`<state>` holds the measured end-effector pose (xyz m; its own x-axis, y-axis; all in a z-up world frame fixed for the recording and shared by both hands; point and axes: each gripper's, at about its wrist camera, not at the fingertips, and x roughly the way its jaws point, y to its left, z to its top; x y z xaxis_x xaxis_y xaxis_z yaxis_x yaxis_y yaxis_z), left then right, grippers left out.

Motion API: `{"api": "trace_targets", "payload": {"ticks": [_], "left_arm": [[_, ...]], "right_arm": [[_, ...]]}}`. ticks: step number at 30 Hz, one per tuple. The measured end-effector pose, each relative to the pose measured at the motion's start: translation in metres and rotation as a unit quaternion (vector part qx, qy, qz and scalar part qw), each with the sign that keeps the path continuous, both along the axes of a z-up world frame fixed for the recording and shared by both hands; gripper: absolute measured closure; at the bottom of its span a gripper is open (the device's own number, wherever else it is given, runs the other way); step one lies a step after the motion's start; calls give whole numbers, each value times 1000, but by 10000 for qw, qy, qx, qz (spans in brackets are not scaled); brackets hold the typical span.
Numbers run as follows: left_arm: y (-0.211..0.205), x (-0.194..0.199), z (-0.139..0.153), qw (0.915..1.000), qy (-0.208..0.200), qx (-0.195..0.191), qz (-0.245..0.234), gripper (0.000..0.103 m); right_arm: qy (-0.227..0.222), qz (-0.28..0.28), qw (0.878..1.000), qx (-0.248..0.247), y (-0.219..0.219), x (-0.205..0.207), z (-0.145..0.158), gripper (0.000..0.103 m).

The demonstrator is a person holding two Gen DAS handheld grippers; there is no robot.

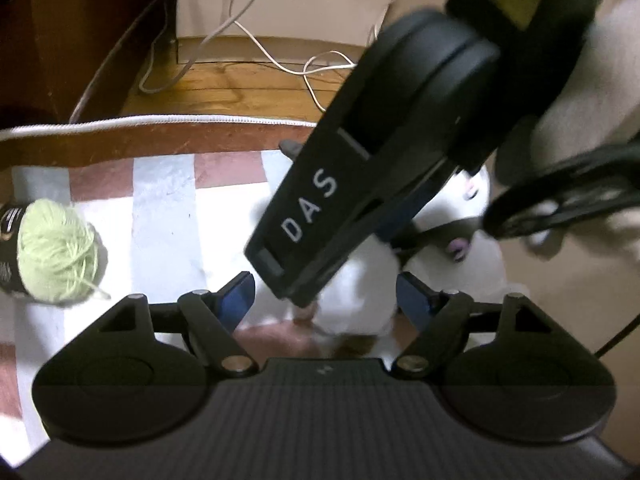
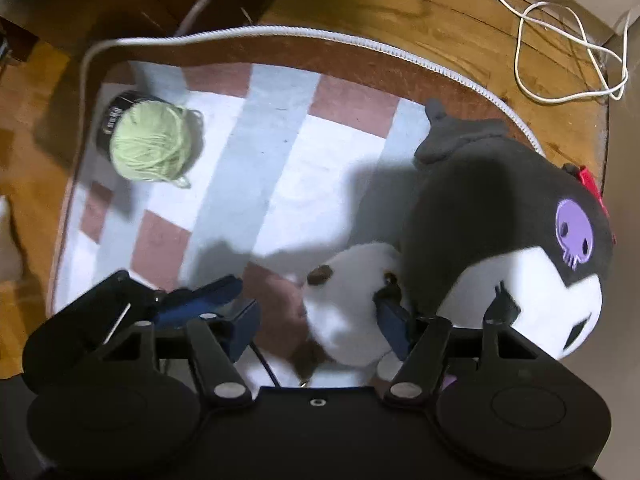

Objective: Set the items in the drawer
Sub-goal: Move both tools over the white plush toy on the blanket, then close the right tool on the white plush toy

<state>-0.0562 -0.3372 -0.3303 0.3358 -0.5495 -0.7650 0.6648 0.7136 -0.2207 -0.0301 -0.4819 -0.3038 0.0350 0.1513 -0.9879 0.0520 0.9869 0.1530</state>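
A black and white plush toy (image 2: pixel 500 216) with a purple skull mark lies at the right of a checked fabric container (image 2: pixel 280 128) with a white zipper rim. A green yarn ball (image 2: pixel 154 146) sits at its far left; it also shows in the left wrist view (image 1: pixel 56 250). My right gripper (image 2: pixel 316 320) is open, its blue fingers on either side of the plush's white limb (image 2: pixel 352 296). My left gripper (image 1: pixel 326 298) is open over the same white plush part (image 1: pixel 356 300). The right gripper's black body (image 1: pixel 380 160), marked DAS, crosses the left wrist view.
The container sits on a wooden floor (image 2: pixel 420 4). White cables (image 2: pixel 572 48) lie loose on the floor beyond it. A white cabinet base (image 1: pixel 288 0) stands behind, dark wood furniture (image 1: pixel 80 20) at the left.
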Motion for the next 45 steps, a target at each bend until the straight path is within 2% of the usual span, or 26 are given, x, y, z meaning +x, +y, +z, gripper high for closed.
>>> {"api": "trace_targets", "payload": {"ticks": [3, 6, 8, 9, 14, 17, 18, 20, 24, 27, 29, 31, 33, 35, 36, 38, 42, 45], "left_arm": [[-9, 1, -9, 9997, -242, 17, -76, 26], [-10, 6, -17, 9994, -74, -287, 159, 30], [-10, 8, -23, 9983, 41, -491, 318, 39], [-10, 9, -22, 9977, 73, -544, 411, 40], [-15, -3, -19, 9984, -169, -441, 296, 44], [-11, -6, -22, 9978, -55, -537, 380, 44], [-9, -7, -24, 9977, -7, -551, 398, 44], [-7, -11, -24, 9975, 16, -572, 415, 44], [1, -14, -20, 9972, 13, -506, 544, 44], [13, -14, -17, 9960, 114, -456, 762, 44], [19, -15, -15, 9954, 82, -327, 893, 44], [24, -15, -16, 9954, 96, -309, 901, 43], [30, -14, -17, 9940, 170, -382, 1007, 43], [34, -13, -19, 9925, 277, -479, 1086, 40], [34, -13, -21, 9924, 337, -482, 1081, 40], [33, -13, -23, 9920, 370, -501, 1097, 40], [29, 0, -26, 9911, 526, -556, 1088, 41], [28, 13, -27, 9917, 512, -504, 1062, 41]], "right_arm": [[134, -52, 9997, -175, -2, 1, -3, 28], [263, -377, 9989, -126, -12, 1, -5, 28], [254, -479, 9985, -56, -16, 0, -6, 28], [241, -499, 9985, -38, -17, -1, -8, 28], [112, -460, 9988, -112, -12, -4, -16, 26], [42, -432, 9989, -185, -7, -5, -18, 26], [20, -387, 9990, -228, -5, -6, -18, 28], [-27, -230, 9990, -376, -3, -8, -17, 42], [-124, -188, 9993, -312, -4, -9, -14, 48], [-364, 6, 9993, -125, 2, -7, -7, 58], [-567, 33, 9980, 269, 6, -4, 1, 79], [-595, 38, 9967, 559, 9, -1, 5, 78], [-548, 158, 9970, 525, 15, 0, 3, 75], [-594, 320, 9975, 228, 19, -2, -1, 56], [-568, 396, 9976, 90, 19, -3, -5, 54], [-557, 382, 9977, -11, 16, -4, -10, 40], [-622, 95, 9978, 206, -1, -3, -18, 37], [-733, 189, 9969, 194, 2, 2, -21, 37]]}}
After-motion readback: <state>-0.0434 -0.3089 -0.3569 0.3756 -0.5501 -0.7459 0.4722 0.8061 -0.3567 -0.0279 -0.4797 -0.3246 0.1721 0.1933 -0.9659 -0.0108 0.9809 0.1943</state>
